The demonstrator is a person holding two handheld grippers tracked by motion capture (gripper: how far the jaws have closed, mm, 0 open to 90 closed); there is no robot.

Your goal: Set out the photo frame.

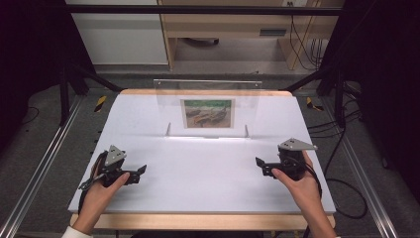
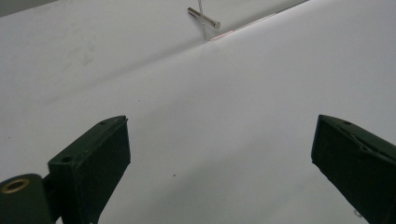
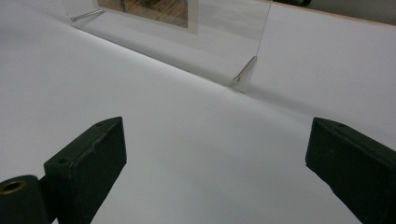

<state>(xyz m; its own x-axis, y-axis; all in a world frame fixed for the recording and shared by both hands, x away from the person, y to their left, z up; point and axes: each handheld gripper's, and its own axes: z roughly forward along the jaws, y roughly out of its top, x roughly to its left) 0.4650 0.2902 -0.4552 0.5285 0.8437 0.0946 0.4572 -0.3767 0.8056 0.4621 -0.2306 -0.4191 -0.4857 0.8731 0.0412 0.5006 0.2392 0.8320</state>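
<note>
Clear frame (image 1: 208,106) edges faint — both tools gape, empty.

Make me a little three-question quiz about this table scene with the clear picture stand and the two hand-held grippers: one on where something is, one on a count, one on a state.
1. Where does the clear picture frame stand on the white table?
A. At the far middle
B. At the near left corner
C. Between the two hands

2. How many metal pegs prop the frame at its foot?
A. One
B. Two
C. Four

3. How are the jaws of the left gripper and the right gripper?
A. Both clamped on the frame
B. One shut, one open
C. Both open and empty

Answers: 1 A, the high view shows it upright beyond both grippers. 2 B, one peg at each lower corner. 3 C, each gripper view shows the jaws wide apart over bare table.
</note>
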